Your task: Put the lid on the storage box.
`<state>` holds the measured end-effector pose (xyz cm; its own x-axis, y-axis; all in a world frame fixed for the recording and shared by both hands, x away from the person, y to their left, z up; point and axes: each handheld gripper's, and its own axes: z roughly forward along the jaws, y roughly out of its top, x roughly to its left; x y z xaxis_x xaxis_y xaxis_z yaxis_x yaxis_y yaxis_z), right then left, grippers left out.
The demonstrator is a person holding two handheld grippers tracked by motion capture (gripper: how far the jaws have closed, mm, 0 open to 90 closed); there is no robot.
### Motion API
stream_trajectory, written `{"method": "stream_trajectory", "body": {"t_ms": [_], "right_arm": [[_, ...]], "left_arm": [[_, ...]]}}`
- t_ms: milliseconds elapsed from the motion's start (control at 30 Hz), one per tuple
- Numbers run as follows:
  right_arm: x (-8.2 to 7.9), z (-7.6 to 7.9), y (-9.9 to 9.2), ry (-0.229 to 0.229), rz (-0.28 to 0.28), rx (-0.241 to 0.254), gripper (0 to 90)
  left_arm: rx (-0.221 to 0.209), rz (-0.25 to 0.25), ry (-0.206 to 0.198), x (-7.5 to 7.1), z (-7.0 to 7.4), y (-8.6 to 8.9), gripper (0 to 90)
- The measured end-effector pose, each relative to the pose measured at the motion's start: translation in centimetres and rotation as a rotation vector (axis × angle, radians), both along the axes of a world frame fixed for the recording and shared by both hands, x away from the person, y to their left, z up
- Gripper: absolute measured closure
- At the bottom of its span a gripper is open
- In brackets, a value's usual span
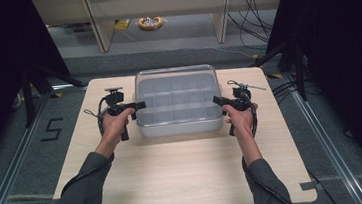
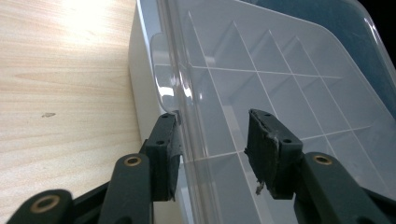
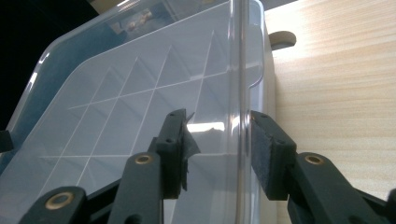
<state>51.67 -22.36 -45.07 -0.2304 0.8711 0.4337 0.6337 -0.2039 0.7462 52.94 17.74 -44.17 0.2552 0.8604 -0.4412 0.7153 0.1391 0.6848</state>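
So on the left, the left gripper (image 1: 136,106) sits right at the left end of the clear plastic divider box (image 1: 178,102), and in the left gripper view its jaws are spread fairly wide, straddling the edge of the see-through lid (image 2: 280,74) with one jaw outside the white wall and the other over the lid, not clamped on it. The box itself sits in the middle toward the far side of the light wooden table (image 1: 185,172), lid down, its grid of compartments showing through. Over on the right, the right gripper (image 1: 217,100) mirrors that at the box's right end, jaws open wide either side of the lid's rim (image 3: 243,93), and I can't tell if either pad actually touches it.
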Motion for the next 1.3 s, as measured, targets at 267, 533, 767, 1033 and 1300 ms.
{"method": "stream_trajectory", "body": {"t_ms": [267, 533, 767, 1033, 1300], "right_arm": [[0.0, 0.1, 0.6, 0.006, -0.015, -0.008, 58.8], [0.2, 0.0, 0.6, -0.022, -0.022, -0.033, 56.2], [-0.1, 0.4, 1.1, 0.032, -0.035, 0.0, 55.1], [0.0, 0.5, 1.0, 0.013, -0.01, -0.04, 53.7], [-0.2, 0.7, 0.9, 0.019, 0.02, -0.096, 50.2]], "left_arm": [[0.036, 0.016, -0.034, -0.2, -0.2, -0.1, 53.1], [0.097, 0.004, -0.034, -0.3, -0.8, -0.3, 54.3], [0.101, 0.006, -0.03, -0.4, -0.6, -0.3, 57.3], [0.076, 0.004, -0.011, -0.4, -0.7, -0.1, 57.2], [0.058, -0.009, 0.001, -0.7, -0.7, 0.1, 57.1]]}}
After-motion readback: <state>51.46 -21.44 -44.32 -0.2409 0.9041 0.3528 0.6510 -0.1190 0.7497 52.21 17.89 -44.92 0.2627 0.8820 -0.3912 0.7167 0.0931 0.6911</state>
